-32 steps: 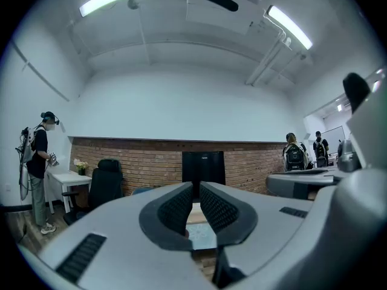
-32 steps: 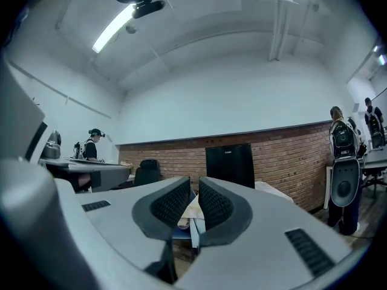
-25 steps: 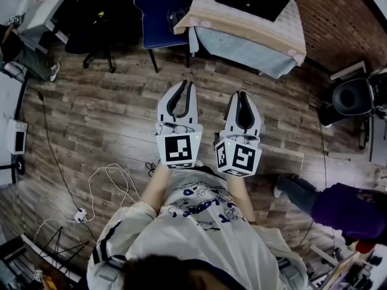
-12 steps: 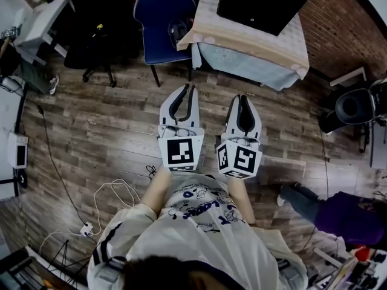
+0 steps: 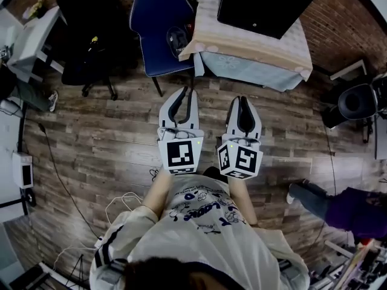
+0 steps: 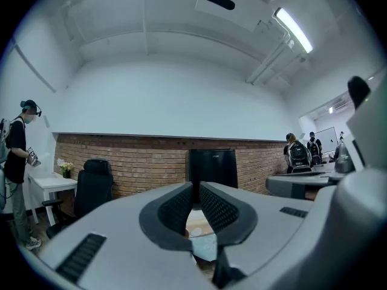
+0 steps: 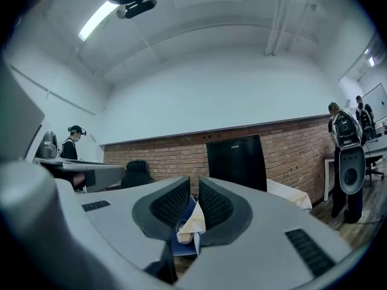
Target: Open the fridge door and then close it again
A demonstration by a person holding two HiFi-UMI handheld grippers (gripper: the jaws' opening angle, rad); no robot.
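Note:
The fridge (image 5: 266, 5) is a small black box with its door closed, standing on a cloth-covered table (image 5: 254, 50) against the brick wall; it also shows as the fridge (image 6: 211, 168) in the left gripper view and the fridge (image 7: 237, 162) in the right gripper view. My left gripper (image 5: 188, 91) and right gripper (image 5: 240, 99) are held side by side at waist height over the wooden floor, both pointing level at the table and short of it. Both are shut with nothing between the fingers, as the left gripper (image 6: 196, 185) and right gripper (image 7: 195, 180) show.
A blue chair (image 5: 158, 29) stands left of the table, a black office chair (image 5: 91, 47) further left. White cables (image 5: 121, 201) lie on the floor at the lower left. Another person (image 5: 351, 207) is at the lower right, near a black stool (image 5: 357, 101). People stand at desks on both sides.
I have walked forward: the floor cables slid back toward the lower edge and the table with the fridge came closer. Both grippers stayed shut and side by side.

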